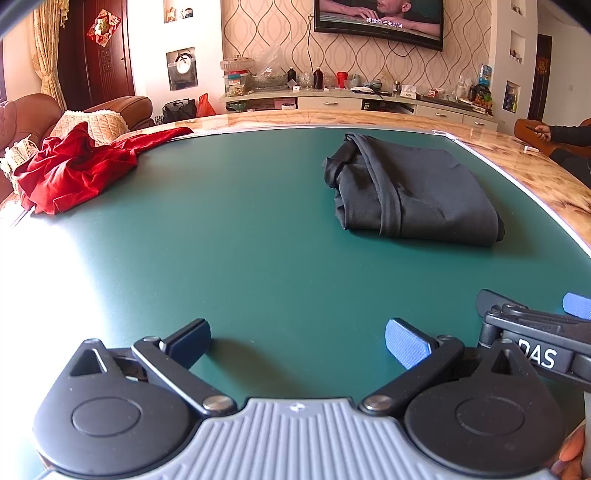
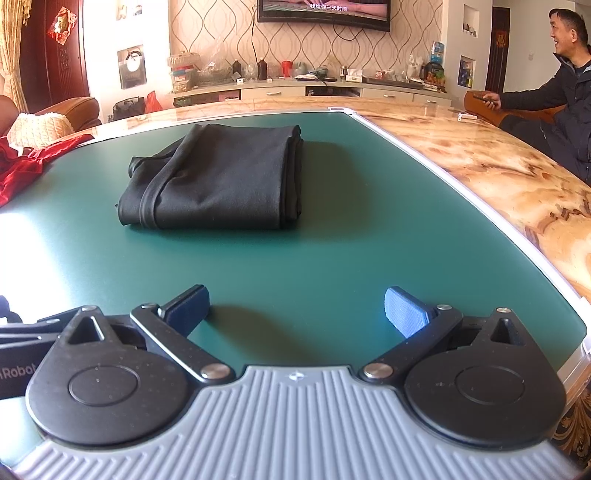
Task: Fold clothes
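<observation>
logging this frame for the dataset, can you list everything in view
black garment: one, black, folded, on the green mat, far centre
red garment: one, red, crumpled, far left edge of the mat
green mat: one, dark green, covering the table
marble table: one, tan and brown, bare strip right of the mat
television: one, on, on the far wall
man: one, dark jacket, seated far right
left gripper: one, black with blue pads, open, low over the mat
right gripper: one, same colours, open, low over the mat
</observation>
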Available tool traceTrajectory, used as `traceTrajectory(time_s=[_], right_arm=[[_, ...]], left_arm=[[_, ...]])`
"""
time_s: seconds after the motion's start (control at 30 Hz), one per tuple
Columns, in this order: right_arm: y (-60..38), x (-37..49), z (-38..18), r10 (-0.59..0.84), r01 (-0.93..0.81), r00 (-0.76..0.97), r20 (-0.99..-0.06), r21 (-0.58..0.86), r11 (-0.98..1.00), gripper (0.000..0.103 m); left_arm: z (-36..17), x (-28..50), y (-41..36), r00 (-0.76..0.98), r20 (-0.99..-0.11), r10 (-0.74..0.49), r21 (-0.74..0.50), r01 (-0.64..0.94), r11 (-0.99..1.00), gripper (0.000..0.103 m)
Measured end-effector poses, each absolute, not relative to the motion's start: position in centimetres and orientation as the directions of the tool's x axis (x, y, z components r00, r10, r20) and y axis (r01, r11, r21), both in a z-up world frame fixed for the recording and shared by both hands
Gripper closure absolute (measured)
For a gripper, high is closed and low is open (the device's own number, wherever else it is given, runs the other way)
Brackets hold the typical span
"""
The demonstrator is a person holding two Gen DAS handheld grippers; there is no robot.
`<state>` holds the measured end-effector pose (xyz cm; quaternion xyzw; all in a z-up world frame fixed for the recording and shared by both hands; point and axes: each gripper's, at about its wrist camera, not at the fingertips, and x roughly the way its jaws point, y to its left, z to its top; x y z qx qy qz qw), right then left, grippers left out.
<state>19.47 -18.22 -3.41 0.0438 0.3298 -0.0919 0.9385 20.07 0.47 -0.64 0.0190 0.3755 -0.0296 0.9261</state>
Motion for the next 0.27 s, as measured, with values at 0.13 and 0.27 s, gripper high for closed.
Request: traceTrajectory(time_s=[0.13, 0.27], right_arm=[[-18.25, 19.53, -3.43, -0.14, 0.196, 0.769, -0.624, 0.021, 0.98, 0.0], [-18.32, 19.56, -3.49, -0.138, 0.192, 0.774, -0.619, 0.022, 0.981, 0.0]], left_arm=[[-0.64, 20.04, 0.38, 0.717, -0.696, -0.038, 0.011, 0.064, 0.998, 0.0], [-0.67, 19.91, 0.27, 0.719, -0.694, -0.036, 0.012, 0.061, 0.998, 0.0]])
